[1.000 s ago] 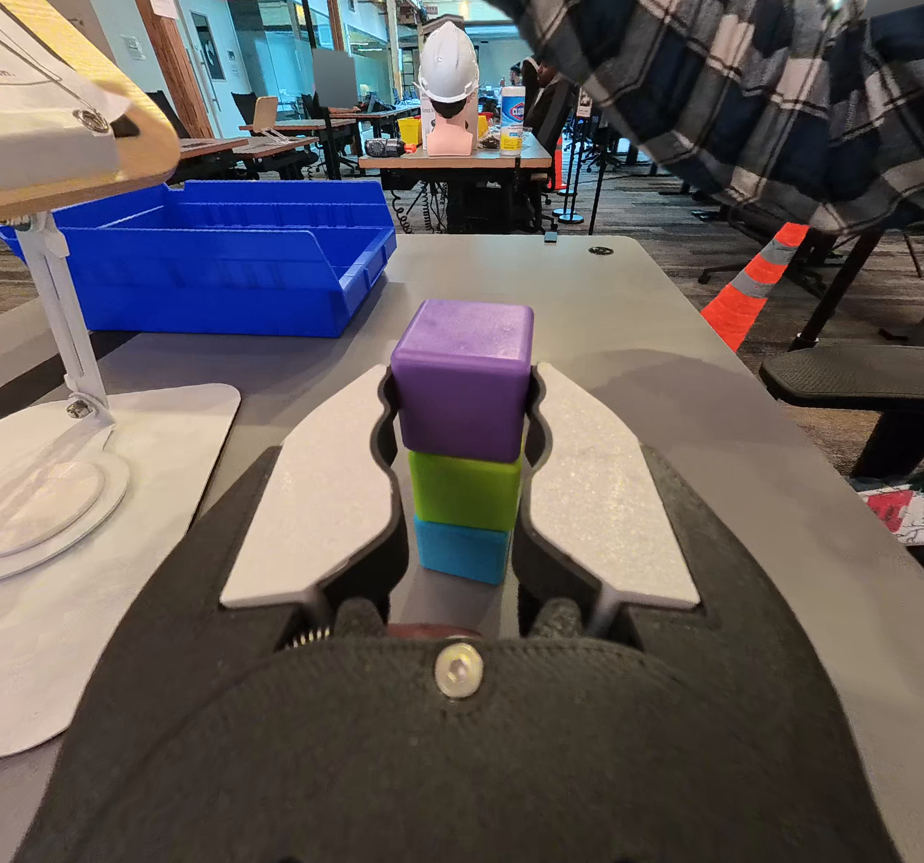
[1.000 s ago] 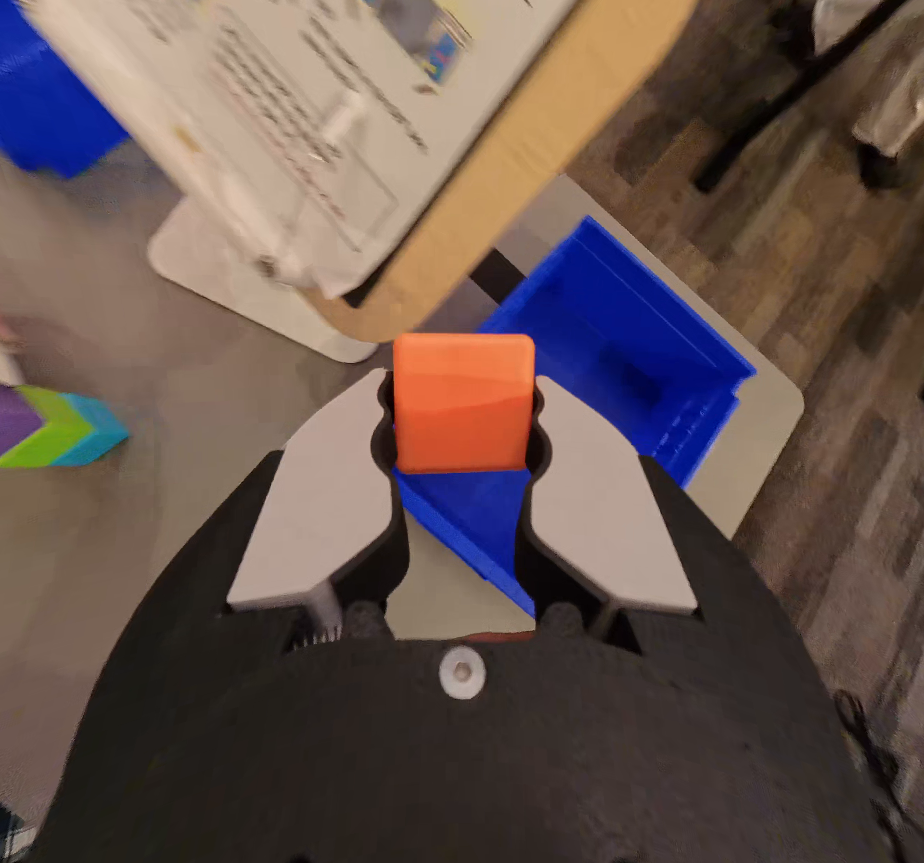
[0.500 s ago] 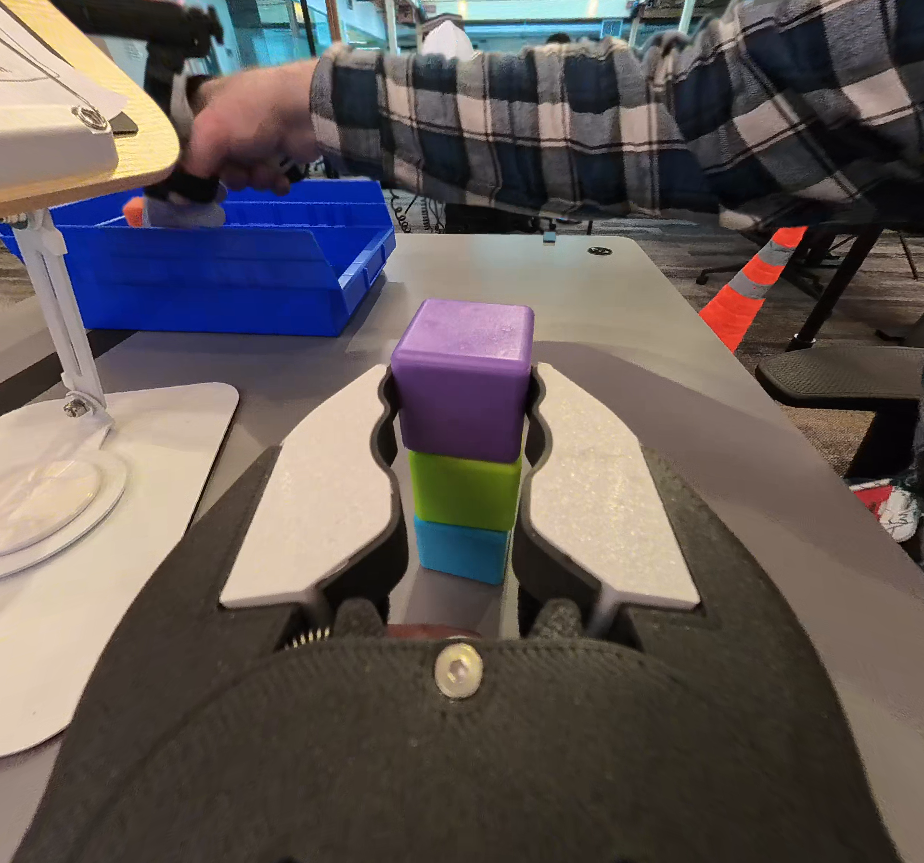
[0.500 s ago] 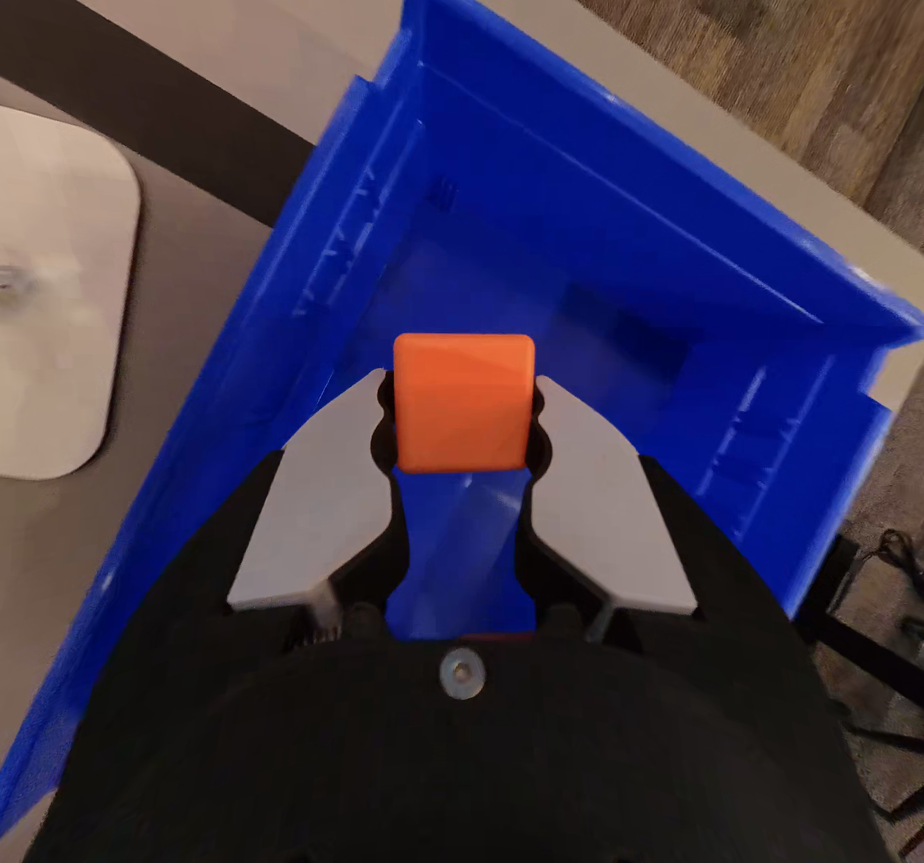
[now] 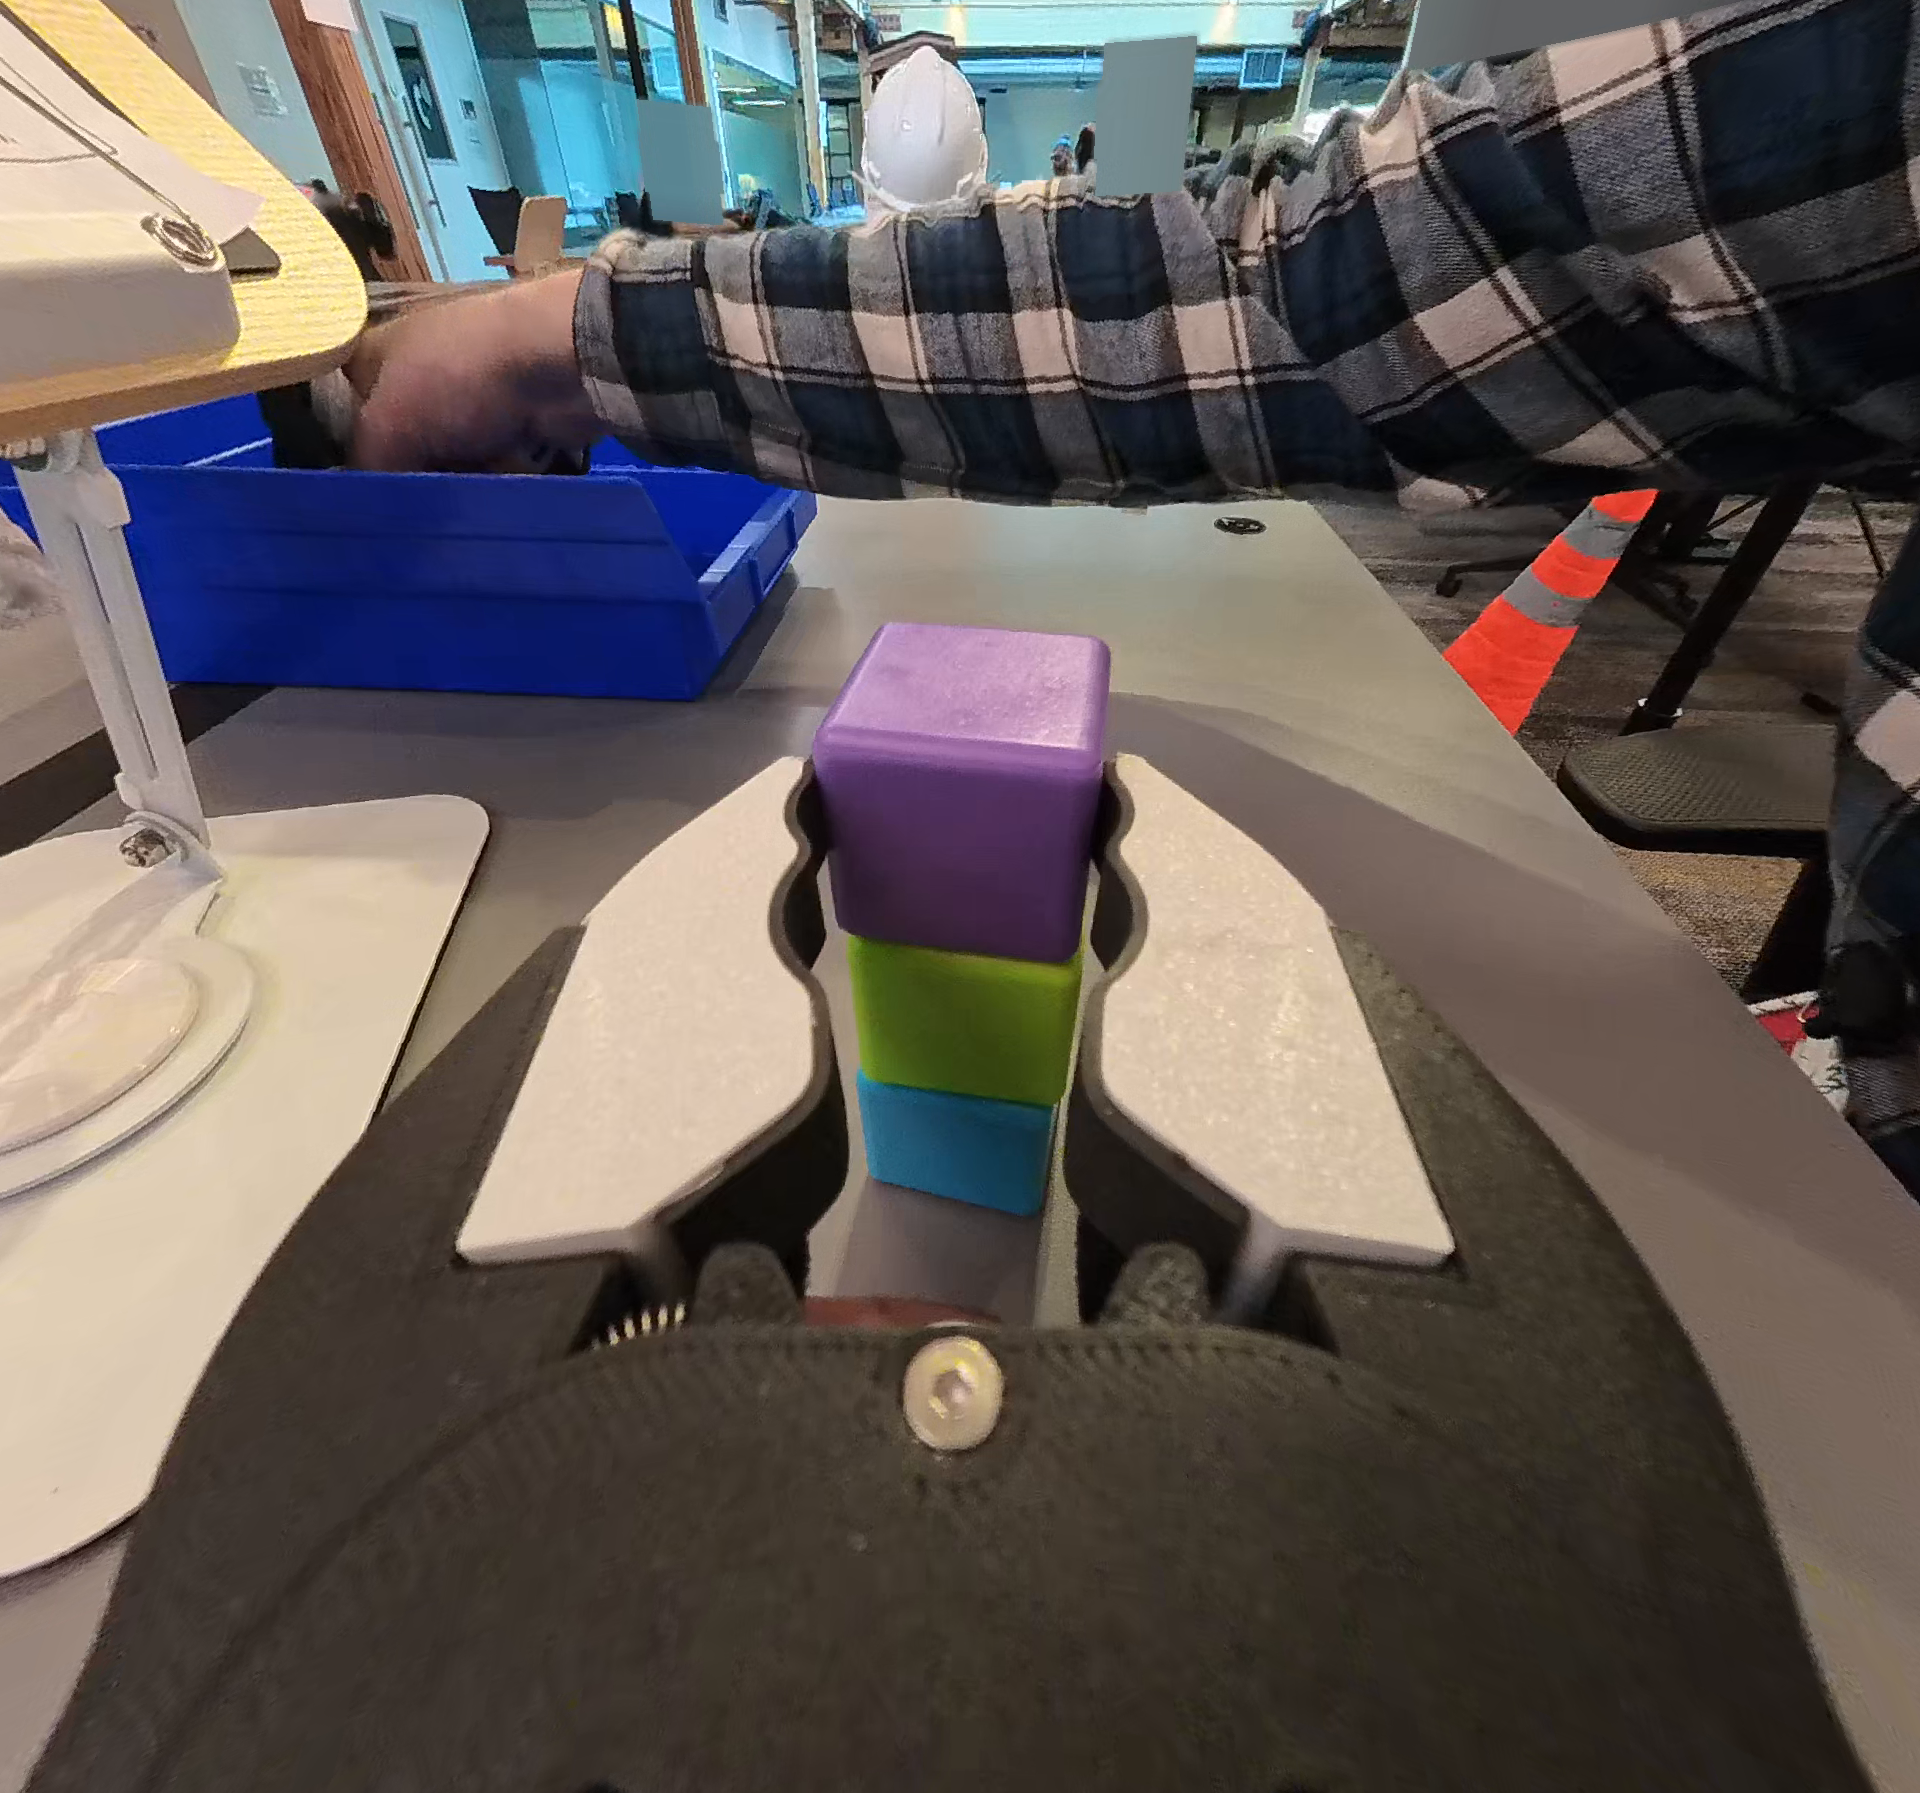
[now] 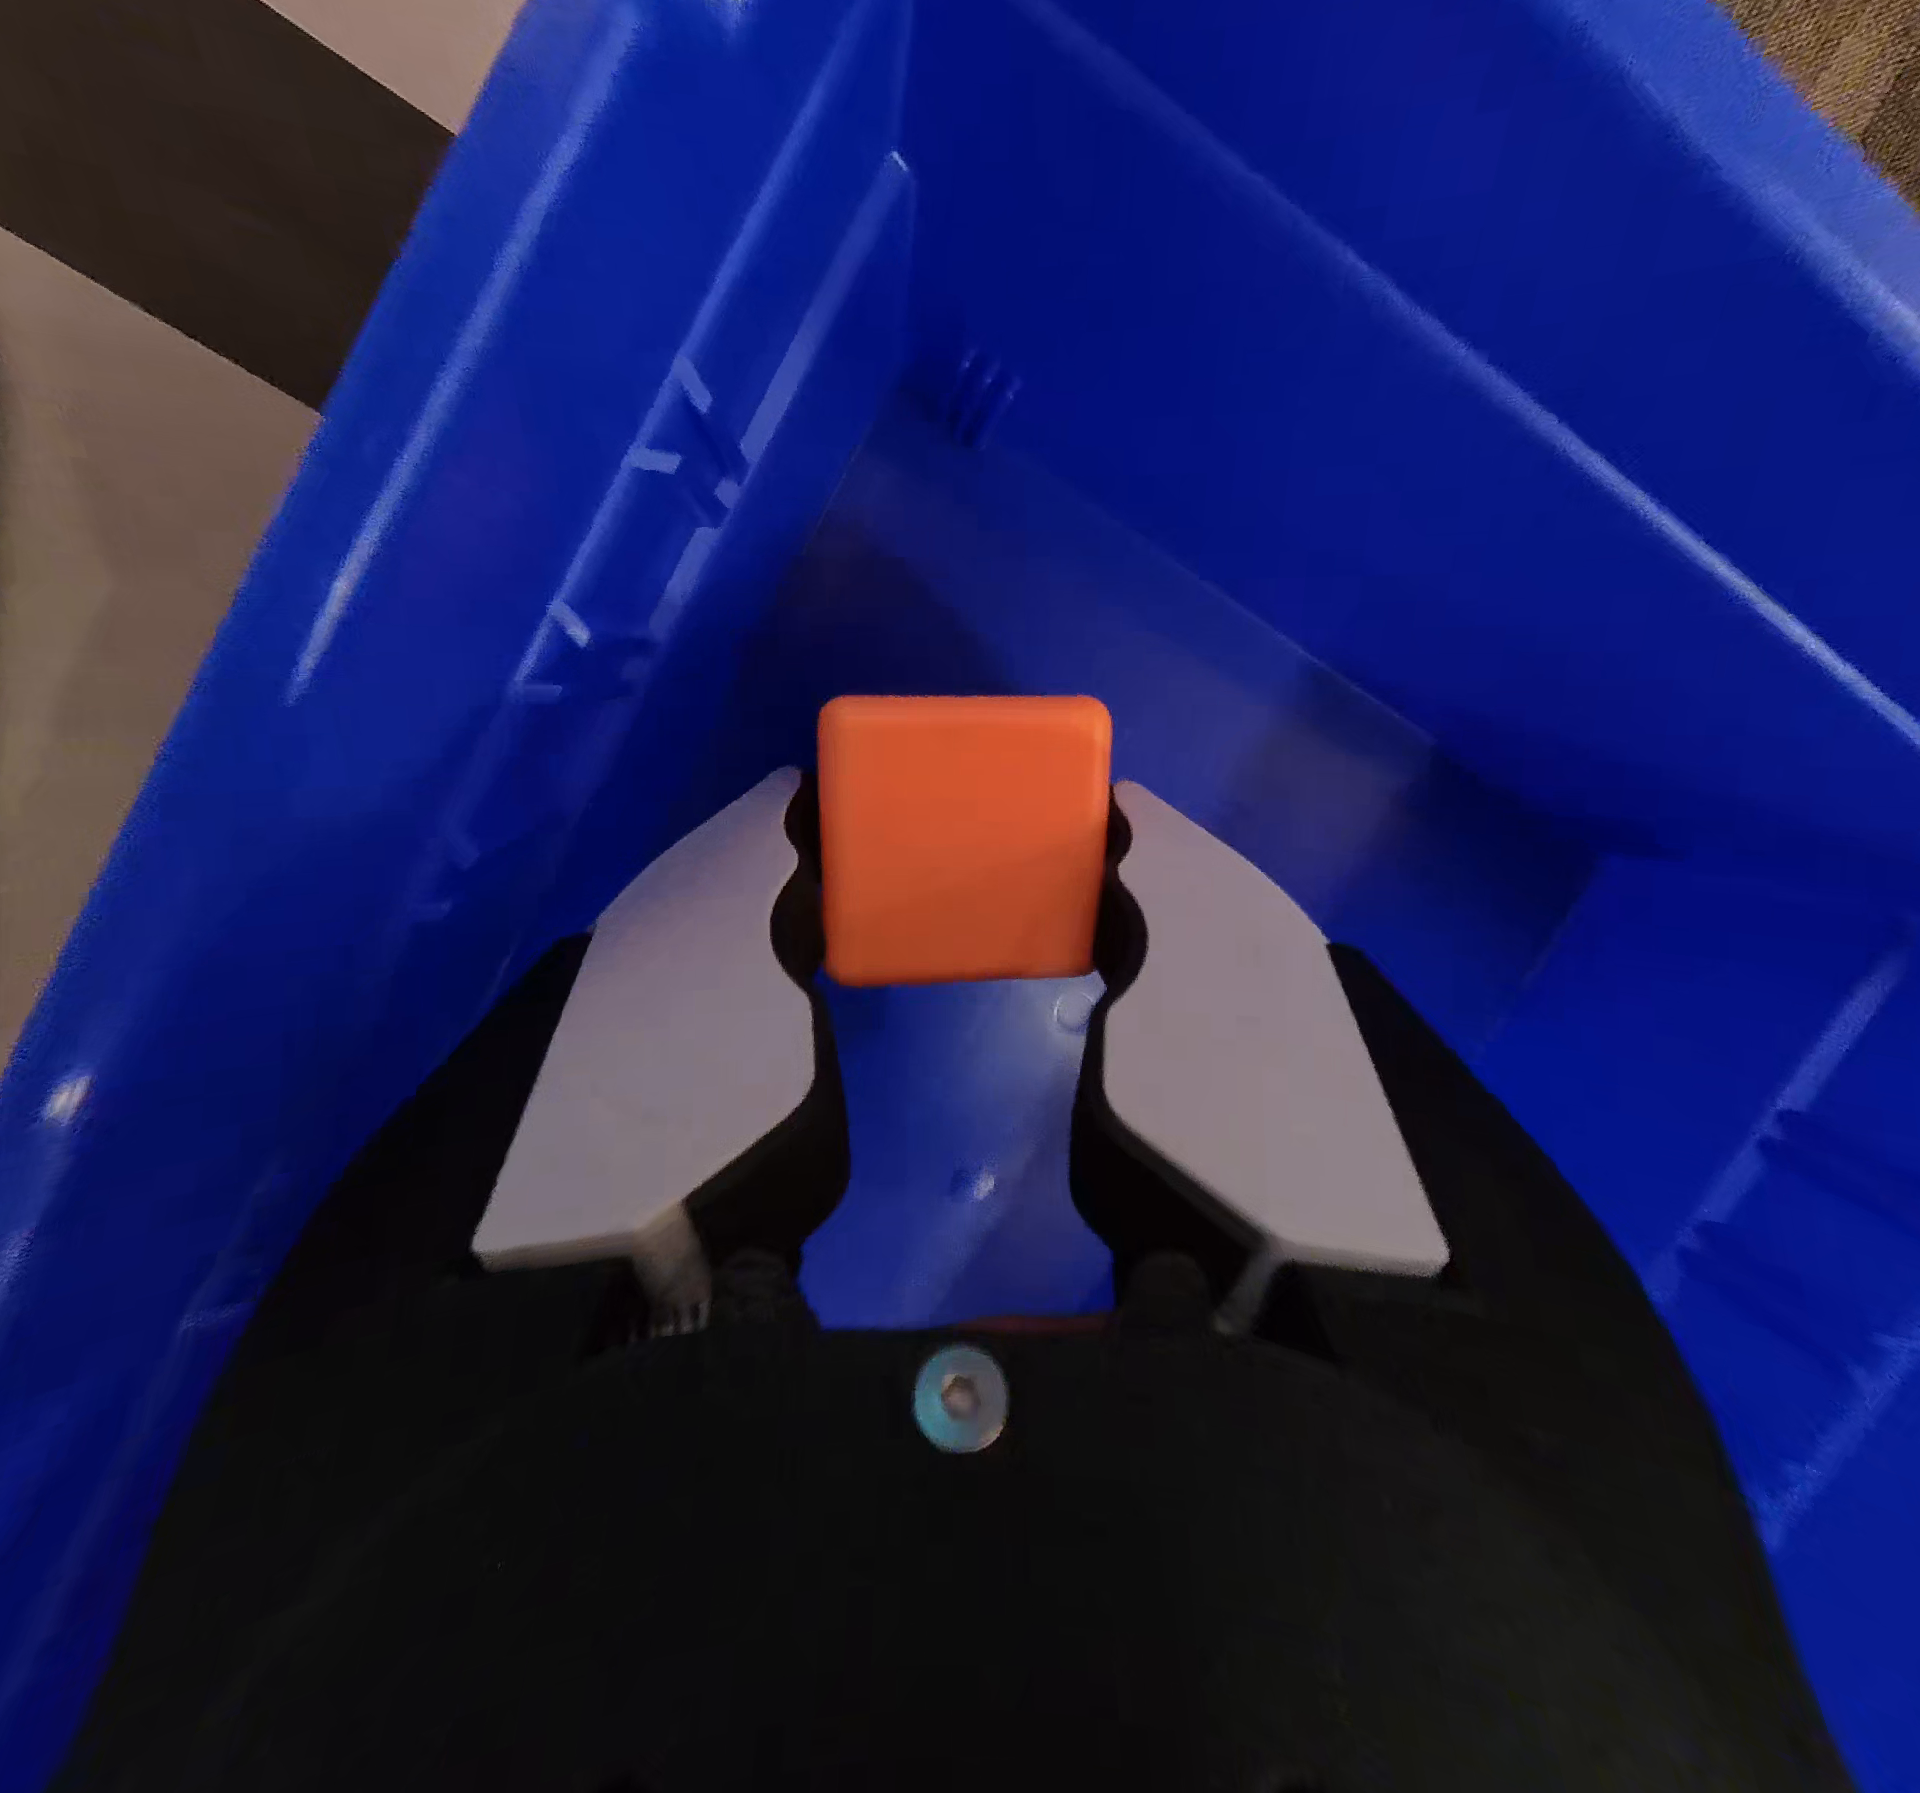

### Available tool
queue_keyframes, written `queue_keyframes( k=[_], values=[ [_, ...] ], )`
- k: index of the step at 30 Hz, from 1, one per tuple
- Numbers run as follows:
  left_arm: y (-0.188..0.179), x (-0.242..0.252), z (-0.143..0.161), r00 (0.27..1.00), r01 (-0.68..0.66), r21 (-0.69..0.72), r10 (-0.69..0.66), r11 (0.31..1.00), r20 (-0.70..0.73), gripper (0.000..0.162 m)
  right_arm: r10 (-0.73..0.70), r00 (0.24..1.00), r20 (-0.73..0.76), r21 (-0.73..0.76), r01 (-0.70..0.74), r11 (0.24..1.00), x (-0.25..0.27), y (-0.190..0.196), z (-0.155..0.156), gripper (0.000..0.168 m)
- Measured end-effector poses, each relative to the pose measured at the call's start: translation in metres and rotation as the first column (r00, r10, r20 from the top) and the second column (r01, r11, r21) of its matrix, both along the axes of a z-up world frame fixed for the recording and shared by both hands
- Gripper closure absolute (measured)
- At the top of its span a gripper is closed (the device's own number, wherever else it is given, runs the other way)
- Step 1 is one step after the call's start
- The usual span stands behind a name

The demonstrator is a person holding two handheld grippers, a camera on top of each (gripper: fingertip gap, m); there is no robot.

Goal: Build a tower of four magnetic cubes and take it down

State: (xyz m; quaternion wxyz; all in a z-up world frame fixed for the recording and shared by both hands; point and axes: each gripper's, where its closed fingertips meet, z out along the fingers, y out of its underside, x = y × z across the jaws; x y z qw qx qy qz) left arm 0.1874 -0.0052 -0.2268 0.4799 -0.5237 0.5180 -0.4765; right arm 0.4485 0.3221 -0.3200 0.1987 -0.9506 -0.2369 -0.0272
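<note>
- Orange cube (image 6: 961, 839): clamped between the fingers of my right gripper (image 6: 961, 870), now low inside the blue bin (image 6: 1351, 393), close to an inner corner. A second ago I carried it above the surface with the bin only partly beneath; half a second ago it hung over the bin's open middle. Whether it touches the bin floor I cannot tell.
- Meaning, as I judge it: the take-down is under way, with the top cube off the tower and about to be let go in the bin.
- Purple cube (image 5: 961, 787): gripped by the fingers of my left gripper (image 5: 961, 839), which are closed on its two sides. No shift across the earlier frames.
- Green cube (image 5: 961, 1016): directly under the purple, touching it.
- Light-blue cube (image 5: 951, 1151): bottom of the stack, resting on the grey surface (image 5: 1299, 808).
- Three cubes remain stacked, so three removals are left.
- My right arm's plaid sleeve (image 5: 1039, 372): stretched across the left wrist view toward the bin, lower than before.
- White stand (image 5: 125, 704): at left on its flat base, unchanged.
</note>
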Motion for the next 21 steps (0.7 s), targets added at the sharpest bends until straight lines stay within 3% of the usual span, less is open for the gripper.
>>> queue_keyframes(
  k=[8, 18, 21],
  values=[
    [0.000, 0.000, 0.000, 1.000, 0.001, 0.001, -0.001, 1.000, -0.001, 0.113, -0.022, 0.999, -0.025, 0.073, 0.024, 0.997, 0.005, -0.001, 0.023, 0.102],
    [-0.004, -0.008, 0.012, 0.998, 0.032, 0.007, -0.032, 0.999, 0.045, 0.106, 0.017, 0.997, -0.079, 0.253, 0.003, 0.967, 0.003, -0.044, 0.102, 0.108],
    [-0.005, -0.012, 0.001, 0.998, 0.048, 0.007, -0.048, 0.999, -0.041, 0.097, 0.034, 0.996, -0.082, 0.293, -0.009, 0.956, 0.002, -0.064, 0.121, 0.109]
  ],
)
